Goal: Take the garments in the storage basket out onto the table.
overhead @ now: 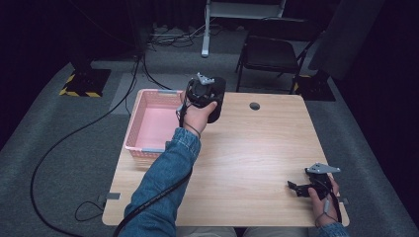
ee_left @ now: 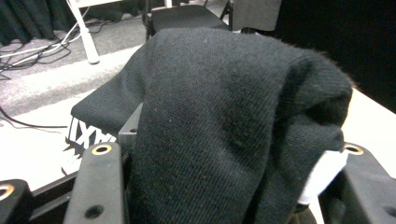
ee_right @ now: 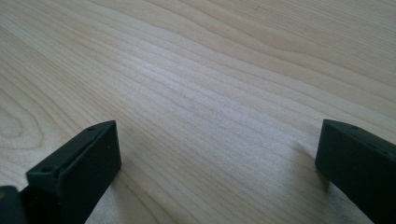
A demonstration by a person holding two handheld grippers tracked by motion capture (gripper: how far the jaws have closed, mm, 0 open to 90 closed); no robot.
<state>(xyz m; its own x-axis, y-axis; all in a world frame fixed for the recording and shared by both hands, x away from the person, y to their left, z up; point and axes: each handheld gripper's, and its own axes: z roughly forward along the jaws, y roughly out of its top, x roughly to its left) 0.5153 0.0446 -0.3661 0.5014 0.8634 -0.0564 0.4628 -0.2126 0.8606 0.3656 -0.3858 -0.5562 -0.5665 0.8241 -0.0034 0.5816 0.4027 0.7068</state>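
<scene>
A black knitted cloth (ee_left: 233, 93) with a white pattern at one edge is bunched between the jaws of my left gripper (ee_left: 228, 151), which is shut on it. From above, that left gripper (overhead: 202, 91) holds the black cloth (overhead: 217, 101) just above the table's far edge, beside the pink basket (overhead: 132, 129). My right gripper (overhead: 295, 187) rests low over the wooden table (overhead: 247, 158) near its front right corner. In its own view the right gripper (ee_right: 217, 149) stands open with bare wood between its jaws.
The pink basket hangs off the table's left far side and looks empty. A round cable hole (overhead: 254, 105) sits near the far edge. Behind the table stand a black folding chair (overhead: 269, 52) and a white stand (overhead: 205, 34), with cables across the floor.
</scene>
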